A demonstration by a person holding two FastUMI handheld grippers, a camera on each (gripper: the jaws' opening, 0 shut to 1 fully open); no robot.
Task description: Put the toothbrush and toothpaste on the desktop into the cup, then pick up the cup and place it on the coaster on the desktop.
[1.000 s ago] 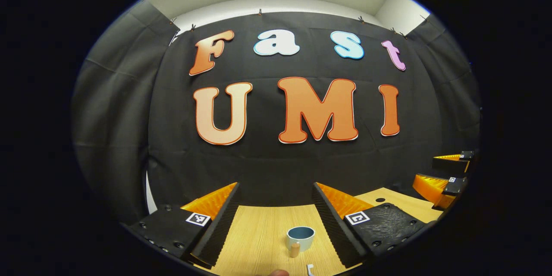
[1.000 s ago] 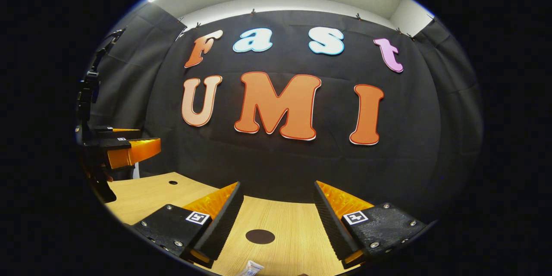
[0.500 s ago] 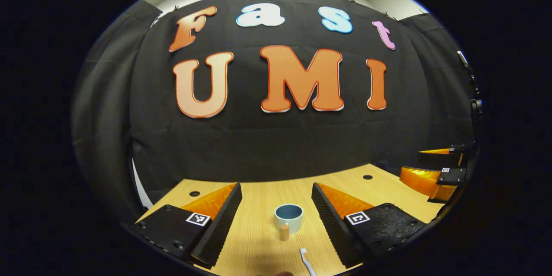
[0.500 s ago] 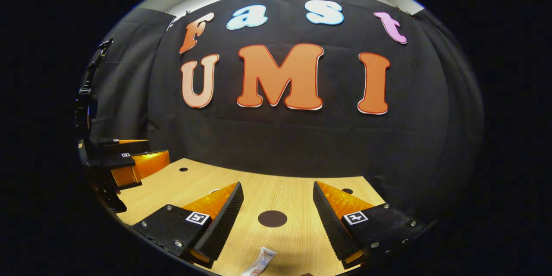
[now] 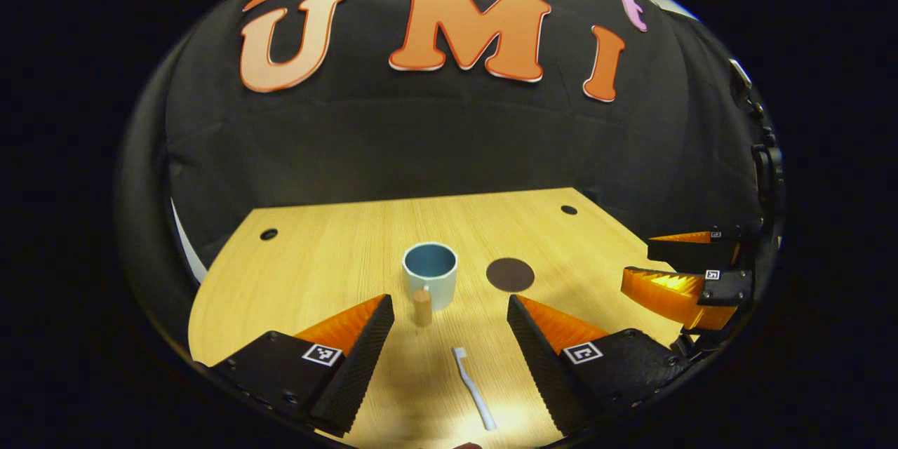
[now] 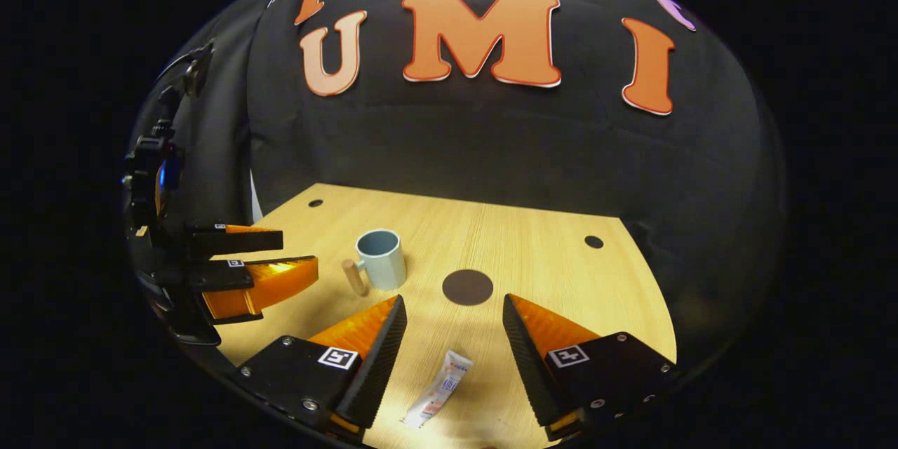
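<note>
A pale blue cup [image 5: 430, 273] [image 6: 381, 257] with a wooden handle stands upright on the wooden desktop [image 5: 330, 252]. Right of it lies a dark round coaster [image 5: 510, 274] [image 6: 467, 287]. A white toothbrush [image 5: 474, 387] lies flat, seen between the fingers of my left gripper [image 5: 449, 312], which hovers open above it. A white toothpaste tube [image 6: 440, 389] lies between the fingers of my right gripper [image 6: 452, 309], which is also open and holds nothing. In the left gripper view the right gripper [image 5: 684, 273] shows at the right; in the right gripper view the left gripper [image 6: 252, 270] shows at the left.
Small round holes [image 5: 269, 233] [image 6: 593, 241] sit near the desktop's far corners. The black cloth wall rises right behind the desktop's far edge.
Both views have tilted down toward the desktop over the last second. Cup, coaster, toothbrush and toothpaste now show more fully. Both grippers stayed open.
</note>
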